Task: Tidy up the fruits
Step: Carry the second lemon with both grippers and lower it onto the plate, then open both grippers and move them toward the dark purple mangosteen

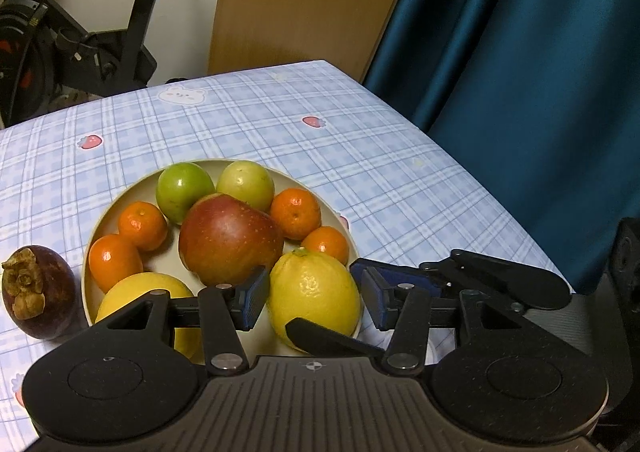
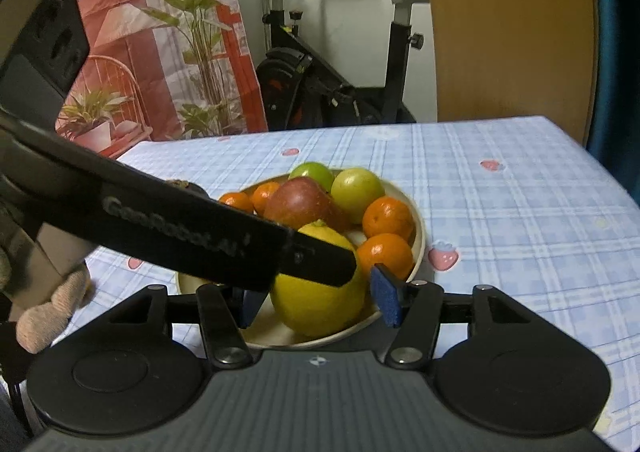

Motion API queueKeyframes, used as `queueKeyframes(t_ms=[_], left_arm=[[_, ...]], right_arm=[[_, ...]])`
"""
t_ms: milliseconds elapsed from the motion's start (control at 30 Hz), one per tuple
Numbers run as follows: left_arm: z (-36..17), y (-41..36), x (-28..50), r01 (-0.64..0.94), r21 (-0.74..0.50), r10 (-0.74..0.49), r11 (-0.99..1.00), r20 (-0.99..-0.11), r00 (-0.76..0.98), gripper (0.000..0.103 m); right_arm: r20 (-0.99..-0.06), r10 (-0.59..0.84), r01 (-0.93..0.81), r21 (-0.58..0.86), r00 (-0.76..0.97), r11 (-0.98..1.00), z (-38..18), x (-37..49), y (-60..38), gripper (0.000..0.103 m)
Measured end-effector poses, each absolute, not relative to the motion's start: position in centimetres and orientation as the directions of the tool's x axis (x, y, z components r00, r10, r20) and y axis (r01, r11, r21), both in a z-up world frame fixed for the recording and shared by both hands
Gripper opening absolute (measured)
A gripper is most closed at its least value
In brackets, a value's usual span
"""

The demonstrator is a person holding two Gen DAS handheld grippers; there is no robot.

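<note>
Up close over a checked tablecloth (image 1: 400, 171), we see both claws aimed at the same fruit: the near lemon (image 1: 312, 284), which sits at the 6 o'clock edge of the cream plate (image 1: 104, 217).

From the left claw (image 1: 314, 302) the lemon lies dead ahead at 12 o'clock, between the blue pads. Its stem nub is at the far end, so we judge that its long axis runs from 12 to 6 along the claw's line. The jaws therefore face its shorter width. The left pads sit right at the lemon's flanks, and we cannot tell whether they press on it or merely frame it.

The right claw (image 2: 318, 302) also has the lemon straight ahead. Its jaws stand apart, with a sliver of plate showing on either side of the rind. One black finger (image 2: 320, 260) of the left claw crosses the lemon's top in that view. Neither hand is clearly the nearer, and we judge that only one of them can close without fouling the other.

Our count on the plate:
- One red apple (image 1: 228, 240) at the centre.
- Two green fruits (image 1: 184, 187) at 12 o'clock.
- Four mandarins (image 1: 142, 226), two at 9 o'clock and two at 3.
- Two lemons, the second lemon (image 1: 136, 292) at 7 o'clock, half hidden behind the left claw's frame.

One mangosteen (image 1: 38, 292) lies off the plate at its 9 o'clock, on the cloth, on the left hand's side.
</note>
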State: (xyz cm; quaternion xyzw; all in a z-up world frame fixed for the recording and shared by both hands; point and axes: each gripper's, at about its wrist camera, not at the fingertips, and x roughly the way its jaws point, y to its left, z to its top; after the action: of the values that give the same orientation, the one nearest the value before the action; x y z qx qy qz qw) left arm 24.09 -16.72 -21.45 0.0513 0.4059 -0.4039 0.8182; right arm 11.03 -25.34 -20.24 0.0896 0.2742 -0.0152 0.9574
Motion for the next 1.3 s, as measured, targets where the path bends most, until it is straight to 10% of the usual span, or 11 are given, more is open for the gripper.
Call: queueKeyframes(t_ms=[1300], left_arm=[[-13.4,-4.4,24.3,0.587,-0.125,-0.538,0.800,-0.582,0.610,0.057]], right_arm=[[-0.485,0.035,-0.011,0.052,0.874,0.999,-16.1,12.1,-21.4,0.062]])
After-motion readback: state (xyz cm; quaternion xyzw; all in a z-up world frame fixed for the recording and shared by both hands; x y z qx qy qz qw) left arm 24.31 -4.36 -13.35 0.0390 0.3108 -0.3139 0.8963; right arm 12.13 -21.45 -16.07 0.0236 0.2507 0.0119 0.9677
